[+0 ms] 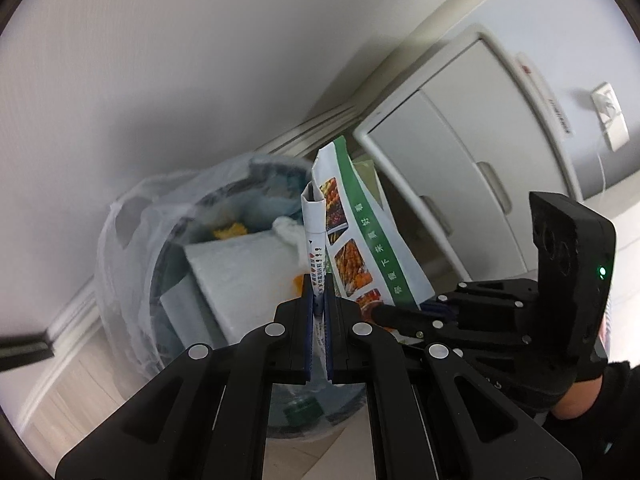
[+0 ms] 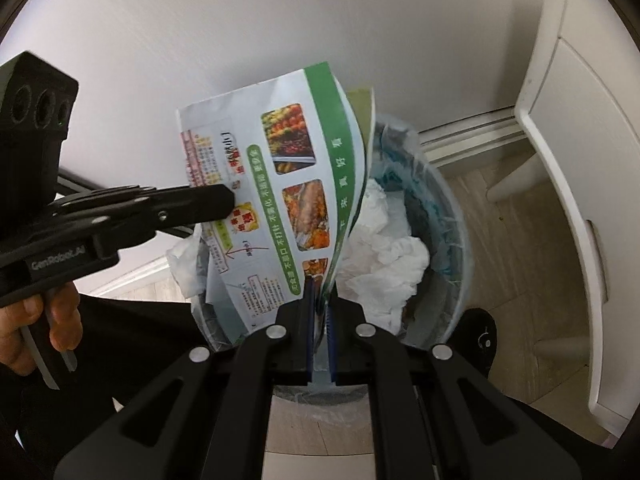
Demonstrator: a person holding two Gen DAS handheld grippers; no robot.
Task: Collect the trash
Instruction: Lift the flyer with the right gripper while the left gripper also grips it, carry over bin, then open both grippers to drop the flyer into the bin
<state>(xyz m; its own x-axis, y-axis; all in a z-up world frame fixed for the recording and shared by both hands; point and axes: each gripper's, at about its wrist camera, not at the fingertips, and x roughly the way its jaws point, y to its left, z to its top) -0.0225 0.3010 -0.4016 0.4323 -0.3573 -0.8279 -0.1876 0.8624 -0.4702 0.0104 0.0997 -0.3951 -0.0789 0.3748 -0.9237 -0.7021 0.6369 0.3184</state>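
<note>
A printed leaflet (image 2: pixel 296 184) with a green border and food photos hangs upright over a round trash bin (image 2: pixel 452 216) lined with a clear bag. My right gripper (image 2: pixel 320 292) is shut on its lower edge. My left gripper (image 2: pixel 228 200) comes in from the left and is shut on its white side. In the left wrist view, the left gripper (image 1: pixel 319 284) pinches the folded white edge of the leaflet (image 1: pixel 360 240), and the right gripper (image 1: pixel 376 312) grips it from the right. The bin (image 1: pixel 132 248) holds white foam, crumpled tissue (image 2: pixel 384 248) and orange scraps.
A white cabinet (image 2: pixel 580 168) with drawers stands right of the bin, also in the left wrist view (image 1: pixel 460 152). Behind the bin are a white wall and a baseboard (image 2: pixel 472 136). The floor is pale wood (image 2: pixel 512 248). A hand (image 2: pixel 36 320) holds the left gripper's handle.
</note>
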